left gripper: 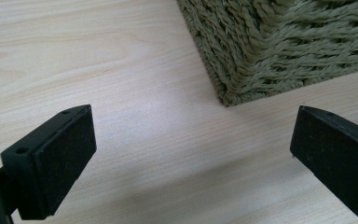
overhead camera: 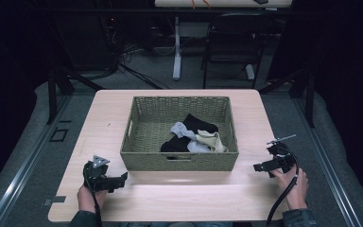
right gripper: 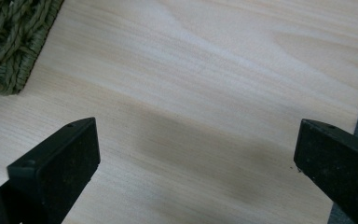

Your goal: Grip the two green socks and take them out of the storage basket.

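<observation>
A green woven basket stands in the middle of the light wooden table. Inside it lie black, grey and cream socks in a loose heap. My left gripper rests low over the table at the basket's near left corner, jaws wide open with bare wood between them. My right gripper hovers to the right of the basket, also open and holding nothing. In the right gripper view the basket's corner sits at the upper left, and the table's edge runs down the right side.
A black folding chair and a white table leg stand beyond the far edge. Dark carpet surrounds the table, with cables on the floor at the back left. Bare wood lies in front of the basket and on both sides.
</observation>
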`<state>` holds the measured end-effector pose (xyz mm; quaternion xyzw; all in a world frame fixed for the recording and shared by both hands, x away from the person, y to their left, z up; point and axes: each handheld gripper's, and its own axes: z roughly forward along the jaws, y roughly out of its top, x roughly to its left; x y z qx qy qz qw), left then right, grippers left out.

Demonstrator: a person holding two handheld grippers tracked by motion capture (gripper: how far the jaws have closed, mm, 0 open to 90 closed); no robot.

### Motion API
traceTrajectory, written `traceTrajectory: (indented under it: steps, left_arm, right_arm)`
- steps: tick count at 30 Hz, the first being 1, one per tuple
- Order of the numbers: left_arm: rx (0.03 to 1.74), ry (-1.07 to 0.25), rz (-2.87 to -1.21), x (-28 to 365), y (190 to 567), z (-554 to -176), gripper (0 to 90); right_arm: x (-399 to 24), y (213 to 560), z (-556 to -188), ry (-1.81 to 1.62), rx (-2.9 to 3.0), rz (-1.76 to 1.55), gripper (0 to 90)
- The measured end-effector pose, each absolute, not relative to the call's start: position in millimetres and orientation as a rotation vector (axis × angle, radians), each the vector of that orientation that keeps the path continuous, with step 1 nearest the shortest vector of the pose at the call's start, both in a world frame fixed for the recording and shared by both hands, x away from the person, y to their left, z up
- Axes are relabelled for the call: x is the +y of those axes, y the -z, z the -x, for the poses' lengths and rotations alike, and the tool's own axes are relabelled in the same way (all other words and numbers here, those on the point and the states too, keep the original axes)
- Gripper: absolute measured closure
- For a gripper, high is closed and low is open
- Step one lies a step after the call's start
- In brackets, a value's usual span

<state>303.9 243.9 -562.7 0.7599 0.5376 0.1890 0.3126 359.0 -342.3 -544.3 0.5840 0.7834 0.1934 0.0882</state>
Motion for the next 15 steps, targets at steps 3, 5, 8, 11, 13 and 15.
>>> traceTrajectory:
  steps: [3,5,8,11,13,15]
  left_arm:
    - [1.417,-0.494,-2.002,244.1,562.6,-304.2,0.1]
    - [1.418,-0.493,-2.001,243.6,562.7,-304.7,0.1]
    - [1.414,-0.496,-2.004,242.3,563.0,-306.0,0.1]
    - [1.417,-0.499,-2.005,242.5,563.4,-306.1,0.1]
    - [1.420,-0.502,-2.000,242.2,562.8,-305.8,0.1]
    - [1.420,-0.507,-1.999,241.3,562.7,-305.7,0.1]
  right_arm:
    - [-343.5,543.6,-358.3,-0.581,2.325,-1.744,0.0]
    - [-344.7,544.8,-358.2,-0.562,2.339,-1.746,0.0]
    - [-345.7,545.8,-358.1,-0.559,2.347,-1.737,0.0]
    - [-346.9,545.7,-357.6,-0.572,2.350,-1.727,0.0]
    - [-346.8,545.9,-357.8,-0.602,2.351,-1.729,0.0]
    - [-346.9,545.9,-358.9,-0.604,2.371,-1.719,0.0]
